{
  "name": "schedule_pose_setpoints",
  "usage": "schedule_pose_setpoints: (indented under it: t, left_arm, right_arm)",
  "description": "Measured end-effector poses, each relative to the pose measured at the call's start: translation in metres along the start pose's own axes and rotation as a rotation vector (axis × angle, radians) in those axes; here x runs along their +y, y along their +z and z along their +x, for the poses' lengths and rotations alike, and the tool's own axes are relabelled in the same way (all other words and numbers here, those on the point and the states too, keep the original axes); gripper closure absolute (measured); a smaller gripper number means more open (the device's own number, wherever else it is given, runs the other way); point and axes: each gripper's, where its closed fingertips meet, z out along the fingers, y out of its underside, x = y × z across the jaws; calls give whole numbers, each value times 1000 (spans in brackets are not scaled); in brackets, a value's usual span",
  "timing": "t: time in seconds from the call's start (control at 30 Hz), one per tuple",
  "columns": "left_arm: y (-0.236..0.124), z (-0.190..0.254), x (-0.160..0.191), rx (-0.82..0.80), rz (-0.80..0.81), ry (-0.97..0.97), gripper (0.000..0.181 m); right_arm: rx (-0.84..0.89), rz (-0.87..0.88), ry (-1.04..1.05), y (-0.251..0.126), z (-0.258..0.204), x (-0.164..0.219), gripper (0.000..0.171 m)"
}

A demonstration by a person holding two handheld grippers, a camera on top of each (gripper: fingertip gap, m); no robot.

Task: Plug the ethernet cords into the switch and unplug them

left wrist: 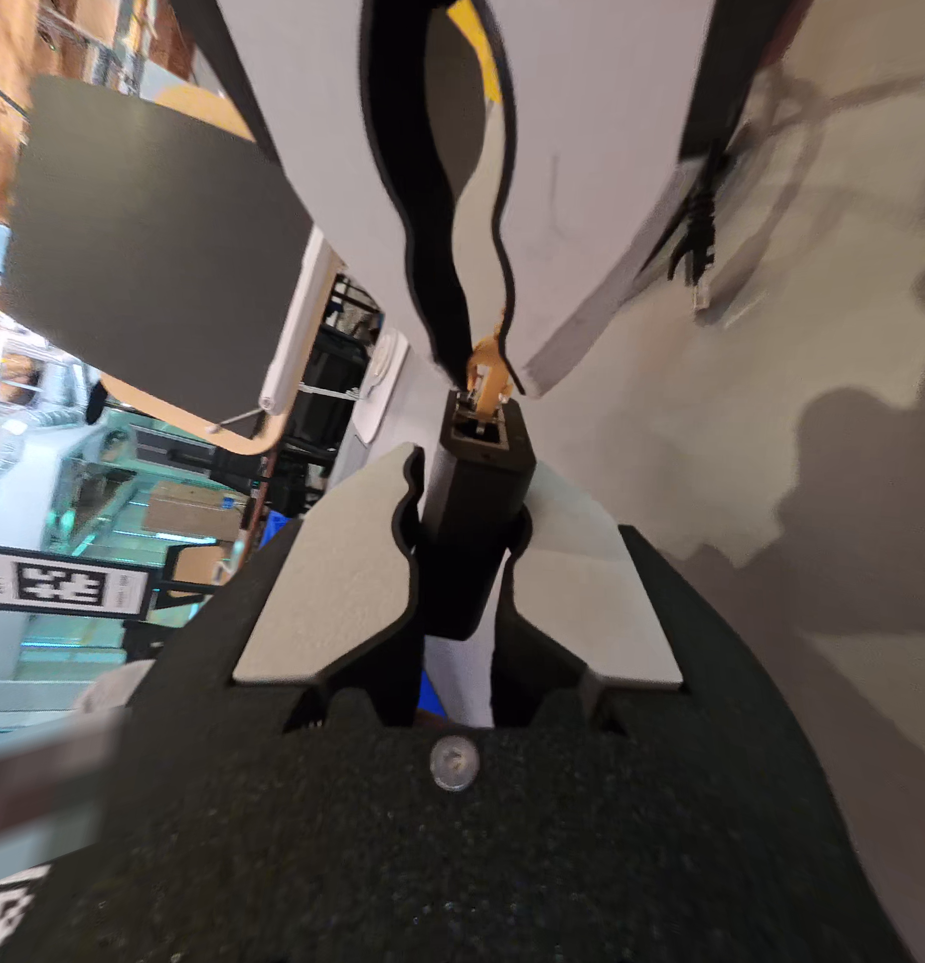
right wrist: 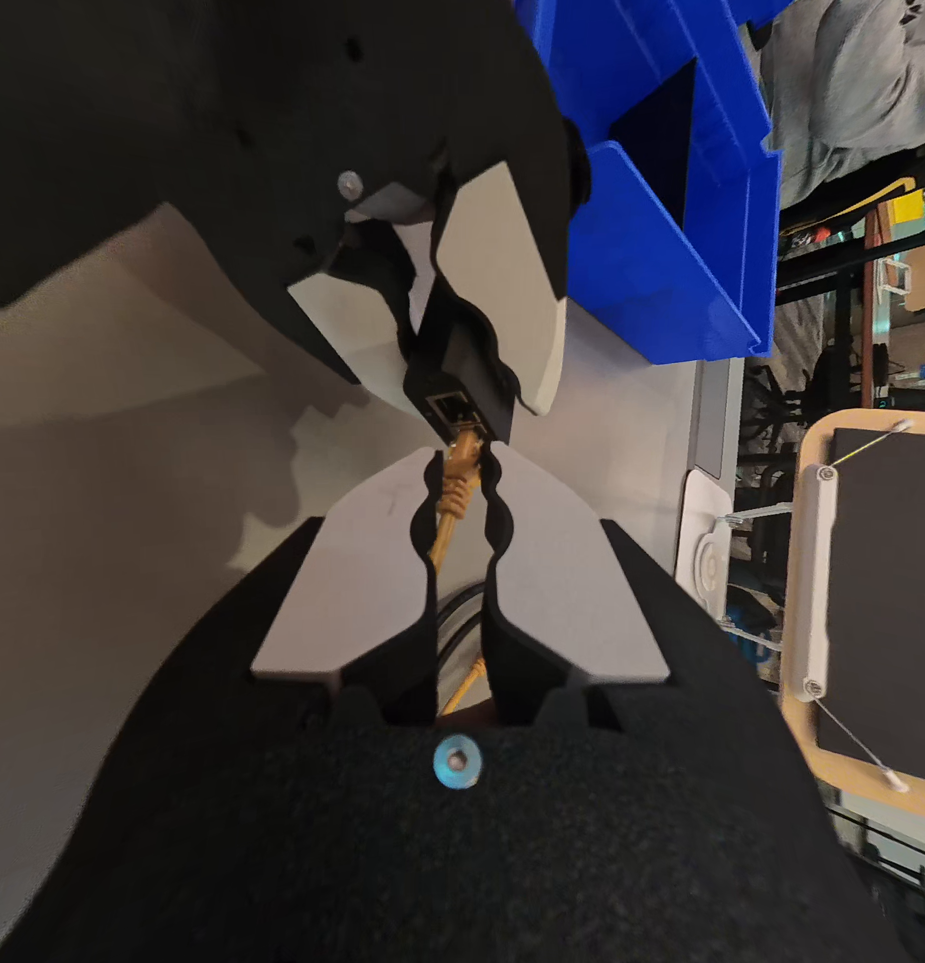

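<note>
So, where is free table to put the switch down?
Bare grey table lies left of both grippers, only shadowed. Crowded: the right side by the blue bin, and the middle, where the left gripper holds the switch against the orange cord in the right gripper.

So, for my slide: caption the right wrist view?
Right gripper presents orange cord to switch in left gripper.

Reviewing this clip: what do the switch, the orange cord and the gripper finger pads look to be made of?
Switch: seemingly matte black moulded plastic, with dull sheen and rounded edges; metal contacts glint in its ports. Orange cord: likely a rubbery plastic jacket with a ribbed strain-relief boot. Finger pads: pale, faintly grainy faces with black wavy inner edges, possibly printed plastic or rubber; hard to tell.
</note>
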Motion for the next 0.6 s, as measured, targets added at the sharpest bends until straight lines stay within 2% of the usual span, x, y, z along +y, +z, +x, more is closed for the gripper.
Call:
schedule_pose_setpoints:
  t: [0.13, 0.3, 0.37, 0.5, 0.6]
  left_arm:
    - [3, 7, 2, 20, -21, 30, 152]
    - [6, 17, 4, 33, -29, 81, 155]
    - [8, 14, 5, 21, -32, 120, 155]
    - [4, 9, -1, -28, -7, 171, 155]
    - [4, 5, -1, -33, -10, 149, 155]
  right_arm:
    - [6, -54, -27, 5, -6, 7, 157]
    - [-11, -31, 60, 9, -9, 10, 157]
    - [-82, -8, 237, 7, -12, 7, 143]
    - [-241, 96, 690, -4, -6, -2, 146]
    - [-244, 126, 799, -6, -1, 2, 151]
